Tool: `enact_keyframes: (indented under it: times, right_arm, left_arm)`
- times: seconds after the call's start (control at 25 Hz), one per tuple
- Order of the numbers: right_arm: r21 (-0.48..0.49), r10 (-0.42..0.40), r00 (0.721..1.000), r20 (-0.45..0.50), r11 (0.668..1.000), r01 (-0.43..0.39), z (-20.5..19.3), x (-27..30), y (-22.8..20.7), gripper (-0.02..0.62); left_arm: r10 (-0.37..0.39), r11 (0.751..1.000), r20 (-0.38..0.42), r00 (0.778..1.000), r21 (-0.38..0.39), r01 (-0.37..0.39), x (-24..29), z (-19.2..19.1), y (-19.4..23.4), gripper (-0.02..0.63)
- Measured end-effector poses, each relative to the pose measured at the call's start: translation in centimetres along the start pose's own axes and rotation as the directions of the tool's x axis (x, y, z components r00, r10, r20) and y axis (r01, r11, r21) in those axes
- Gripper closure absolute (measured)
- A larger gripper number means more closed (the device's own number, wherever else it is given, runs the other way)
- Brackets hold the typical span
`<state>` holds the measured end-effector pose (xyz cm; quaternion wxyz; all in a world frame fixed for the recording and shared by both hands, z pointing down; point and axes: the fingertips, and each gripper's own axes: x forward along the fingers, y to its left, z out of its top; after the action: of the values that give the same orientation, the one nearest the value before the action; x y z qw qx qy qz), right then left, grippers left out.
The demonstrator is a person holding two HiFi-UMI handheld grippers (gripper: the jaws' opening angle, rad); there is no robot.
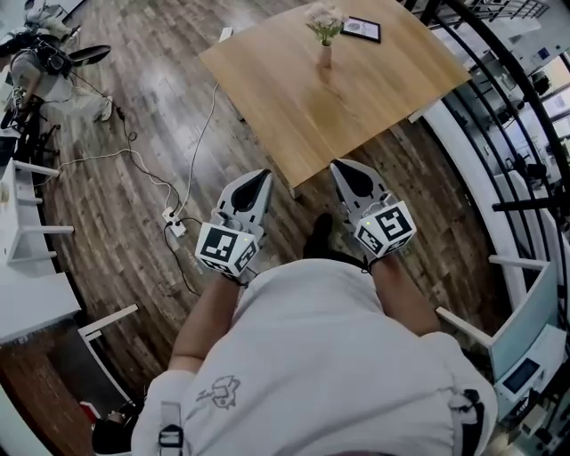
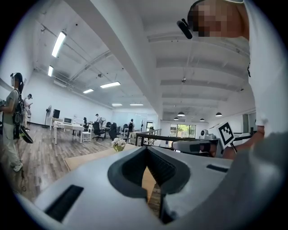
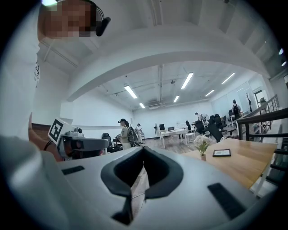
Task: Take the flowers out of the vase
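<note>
A small vase (image 1: 325, 55) with pale flowers (image 1: 325, 22) stands at the far end of a square wooden table (image 1: 356, 98). Both grippers are held level in front of my body, short of the table's near corner. The left gripper (image 1: 264, 175) is shut with nothing in it, and so is the right gripper (image 1: 341, 166). The left gripper view looks past the closed tips of the left gripper (image 2: 146, 148) to the flowers (image 2: 119, 143) far off. The right gripper view shows the right gripper (image 3: 143, 148) closed, with the flowers (image 3: 202, 143) to the right on the table (image 3: 252, 168).
A black picture frame (image 1: 361, 28) lies beside the vase. A white cable and power strip (image 1: 174, 221) lie on the wood floor at left. A black railing (image 1: 499, 98) runs along the right. White desks (image 1: 27, 294) stand at left; a person (image 2: 12, 121) stands farther off.
</note>
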<state>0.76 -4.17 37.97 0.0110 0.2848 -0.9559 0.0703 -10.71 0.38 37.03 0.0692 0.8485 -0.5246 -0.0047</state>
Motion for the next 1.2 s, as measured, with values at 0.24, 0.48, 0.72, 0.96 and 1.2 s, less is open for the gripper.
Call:
enact_keyframes:
  times: [0.24, 0.48, 0.72, 0.96, 1.2]
  right_arm:
    - [-0.004, 0.008, 1.0, 0.004, 1.0, -0.008, 1.9, 3.0, -7.9, 0.591]
    - [-0.022, -0.025, 1.0, -0.015, 0.999, 0.025, 3.2, 4.7, -14.4, 0.583]
    - [-0.004, -0.085, 0.996, -0.009, 0.996, 0.085, 2.4, 5.8, -18.6, 0.57]
    - [0.013, -0.142, 0.989, -0.048, 0.99, 0.143, 1.3, 8.1, -21.3, 0.546]
    - [0.037, -0.193, 0.977, -0.095, 0.98, 0.197, -0.1, 11.6, -24.0, 0.519]
  left_arm:
    - [0.001, 1.0, -0.007, 1.0, 0.003, -0.001, 8.1, 1.2, 1.4, 0.602]
    - [-0.026, 1.0, -0.004, 1.0, 0.012, 0.026, 13.7, 2.7, 1.5, 0.602]
    - [-0.053, 0.999, -0.006, 0.999, 0.0, 0.053, 17.3, 1.8, 2.7, 0.602]
    - [-0.086, 0.996, -0.033, 0.996, 0.005, 0.086, 20.6, 1.0, 6.2, 0.602]
    - [-0.128, 0.992, -0.07, 0.989, -0.021, 0.127, 24.5, 0.5, 10.0, 0.603]
